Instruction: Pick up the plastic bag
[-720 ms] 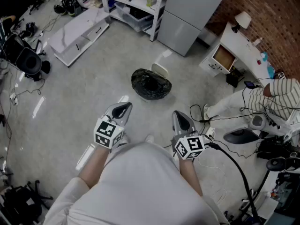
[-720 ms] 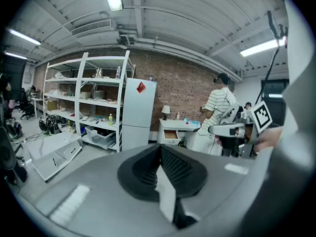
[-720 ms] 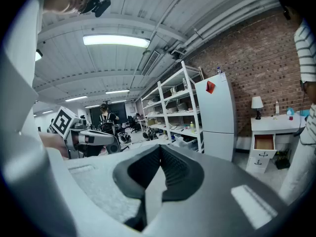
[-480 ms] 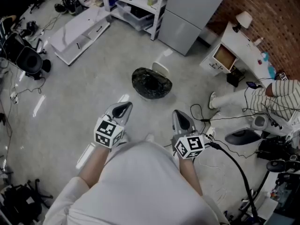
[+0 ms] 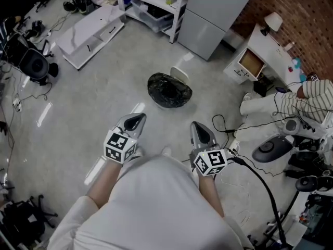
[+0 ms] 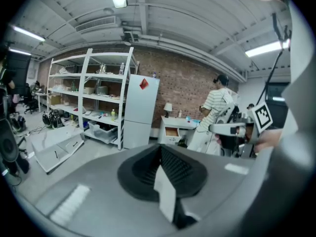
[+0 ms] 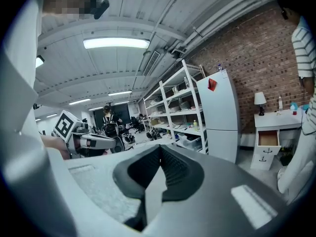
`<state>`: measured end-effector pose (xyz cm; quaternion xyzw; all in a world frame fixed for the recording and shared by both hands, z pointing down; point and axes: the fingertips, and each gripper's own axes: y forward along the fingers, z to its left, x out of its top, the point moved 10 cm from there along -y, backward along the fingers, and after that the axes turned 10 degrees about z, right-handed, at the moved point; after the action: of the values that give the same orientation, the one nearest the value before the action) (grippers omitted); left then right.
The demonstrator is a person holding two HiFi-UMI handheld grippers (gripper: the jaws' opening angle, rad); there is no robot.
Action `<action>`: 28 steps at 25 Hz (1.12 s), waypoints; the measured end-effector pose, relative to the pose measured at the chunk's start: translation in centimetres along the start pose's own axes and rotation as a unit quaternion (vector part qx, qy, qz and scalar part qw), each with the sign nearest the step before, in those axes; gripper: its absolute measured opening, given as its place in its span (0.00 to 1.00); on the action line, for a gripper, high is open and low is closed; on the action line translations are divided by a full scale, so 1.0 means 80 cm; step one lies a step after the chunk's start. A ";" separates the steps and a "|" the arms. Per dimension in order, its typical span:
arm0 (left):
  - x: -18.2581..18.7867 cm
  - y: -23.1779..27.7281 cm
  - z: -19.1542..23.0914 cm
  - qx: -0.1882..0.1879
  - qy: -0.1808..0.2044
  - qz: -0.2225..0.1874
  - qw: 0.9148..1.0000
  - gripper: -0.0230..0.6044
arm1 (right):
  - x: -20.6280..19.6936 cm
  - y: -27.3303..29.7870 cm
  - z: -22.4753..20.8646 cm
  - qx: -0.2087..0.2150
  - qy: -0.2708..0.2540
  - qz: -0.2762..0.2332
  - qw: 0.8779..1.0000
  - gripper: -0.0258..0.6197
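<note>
- Two tools show low in the head view: the left hand-held gripper (image 5: 135, 121) and the right hand-held gripper (image 5: 200, 132). They are side by side above the floor (image 5: 93, 98).
- Both are clenched tight with nothing in them. Each gripper's own view shows its dark pads pressed together.
- One plastic bag (image 5: 169, 90), dark and crumpled, sits on the floor ahead. It is well apart from both tools.
- From the left hand-held gripper the bag lies at about 1 o'clock. From the right one it lies at about 11 o'clock. So it is in the middle, farther out.
- Neither side looks clearly nearer.
- The bag is a roundish lump, a bit wider from 9 o'clock to 3 o'clock. Its top looks open.
- A small white thing (image 5: 179, 76) sits just behind the bag at about 1 o'clock. I cannot tell what it is.
- Neither gripper view shows the bag. Both look over it at the shelves (image 6: 98, 98).
- I think the next move needs a reach forward and down, with the jaws opened first.
</note>
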<state>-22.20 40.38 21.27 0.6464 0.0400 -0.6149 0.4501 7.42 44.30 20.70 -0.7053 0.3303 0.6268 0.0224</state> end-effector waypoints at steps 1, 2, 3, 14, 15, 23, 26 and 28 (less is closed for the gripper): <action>-0.001 0.000 -0.002 0.001 -0.001 0.001 1.000 0.04 | -0.001 -0.001 0.000 0.002 0.000 0.001 1.000 0.04; -0.002 0.000 -0.004 0.002 -0.002 0.002 1.000 0.04 | -0.002 -0.002 -0.002 0.004 0.000 0.003 1.000 0.04; -0.002 0.000 -0.006 0.003 -0.003 0.004 1.000 0.04 | -0.003 -0.003 -0.003 0.006 0.001 0.004 1.000 0.04; -0.005 0.001 -0.041 0.037 -0.008 -0.032 0.999 0.04 | -0.018 -0.021 -0.033 0.047 -0.012 0.005 0.999 0.04; -0.006 0.003 -0.046 0.040 -0.011 -0.031 0.999 0.04 | -0.019 -0.023 -0.037 0.051 -0.015 0.007 0.999 0.04; -0.014 0.023 -0.081 0.063 -0.025 -0.020 0.998 0.04 | -0.033 -0.036 -0.076 0.081 -0.029 0.029 0.996 0.04; -0.021 0.026 -0.090 0.071 -0.036 -0.013 0.997 0.04 | -0.040 -0.038 -0.085 0.084 -0.026 0.037 0.995 0.04; -0.024 0.029 -0.092 0.074 -0.041 -0.007 0.996 0.04 | -0.042 -0.037 -0.090 0.084 -0.024 0.039 0.995 0.04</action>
<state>-15.69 44.59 22.92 0.6518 -0.0193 -0.6451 0.3983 15.14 44.91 24.11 -0.6724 0.4084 0.6139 0.0653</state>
